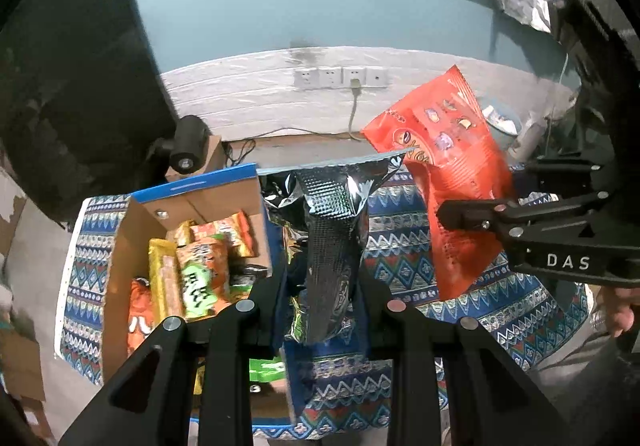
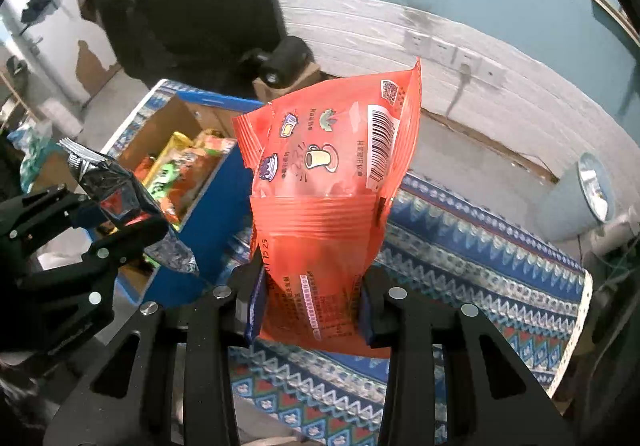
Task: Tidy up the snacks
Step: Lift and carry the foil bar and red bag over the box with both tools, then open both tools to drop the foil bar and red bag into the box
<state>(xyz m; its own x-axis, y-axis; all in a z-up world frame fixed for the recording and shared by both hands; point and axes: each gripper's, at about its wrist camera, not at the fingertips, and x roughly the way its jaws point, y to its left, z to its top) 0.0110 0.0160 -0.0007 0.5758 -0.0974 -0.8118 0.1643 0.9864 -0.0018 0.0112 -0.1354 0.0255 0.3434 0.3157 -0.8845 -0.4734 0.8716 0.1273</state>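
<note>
My left claw [image 1: 320, 310] is clenched on a silver foil snack bag [image 1: 328, 230], gripped low on its body so the crimped top stands up and away from me, clear of the fingers. My right claw [image 2: 312, 310] grasps an orange snack bag [image 2: 324, 186] the same way, low down, barcode side toward the camera; held by the bottom, the packet stays upright and I can see past its edges. Both bags hang in the air above the worktop [image 2: 460, 246], which is covered by a blue patterned cloth; neither touches it.

Just beyond my left claw sits the cardboard box [image 1: 124, 230] with its blue outer face, open at the top and already holding several orange, yellow and green packets [image 1: 200, 270]. I judge it is the collecting place, so carrying one bag in each claw lets me deliver two at a time. The silver one is nearer the box opening; the orange one is further off to its right.

Behind the box, a small black camera-like device [image 1: 188, 146] sits on a brown block. Farthest back, a white panelled wall carries a row of sockets [image 1: 340, 77].
</note>
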